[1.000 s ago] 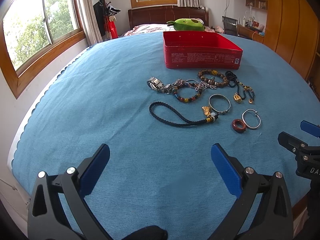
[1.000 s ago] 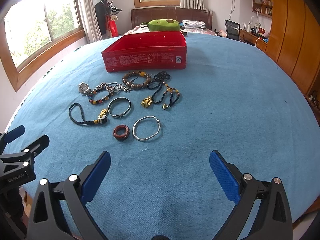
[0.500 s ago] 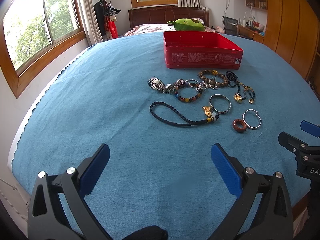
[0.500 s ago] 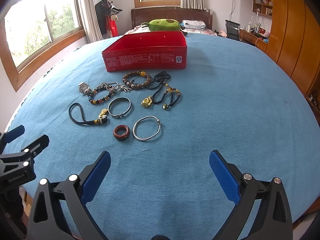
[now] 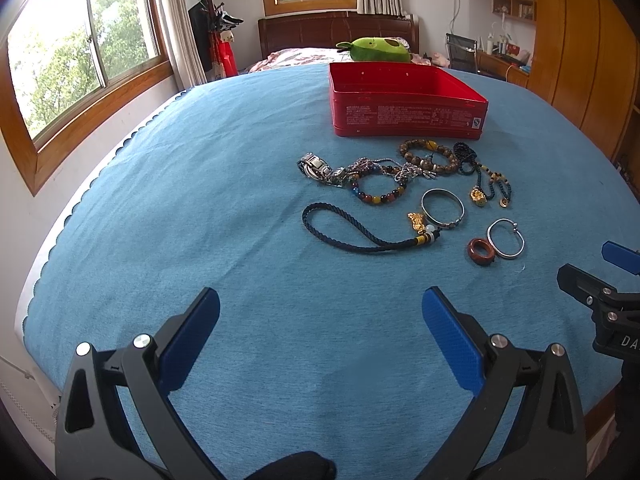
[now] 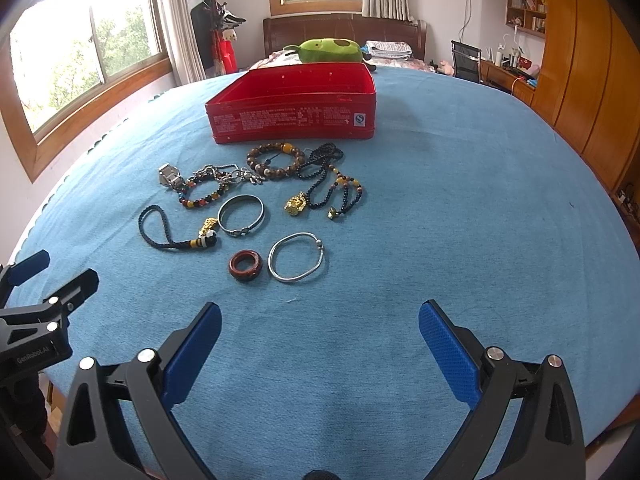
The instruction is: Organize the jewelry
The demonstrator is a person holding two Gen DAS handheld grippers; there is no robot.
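Several pieces of jewelry lie loose on a blue cloth in front of an open red tin (image 5: 404,114) (image 6: 296,120). Nearest me are a reddish-brown ring (image 6: 245,265) (image 5: 481,252), a thin silver bangle (image 6: 296,262) (image 5: 506,233) and a dark braided cord with a gold charm (image 5: 360,232) (image 6: 176,232). Behind them lie a wider silver bangle (image 6: 241,216), a multicoloured bead bracelet (image 6: 204,196), a brown bead bracelet (image 6: 275,160), a black bead necklace (image 6: 332,188) and a metal watch (image 5: 318,168). My left gripper (image 5: 320,312) and right gripper (image 6: 320,320) both stand open and empty, well short of the jewelry.
The blue cloth (image 5: 180,200) covers a large surface whose edges fall away left and front. A green plush toy (image 6: 332,50) sits behind the tin. Windows line the left wall, wooden cabinets (image 6: 592,80) the right. A bed headboard and a coat stand are at the back.
The left wrist view has shifted very slightly so the jewelry sits a touch further right and lower. The right gripper and all jewelry are unmoved.
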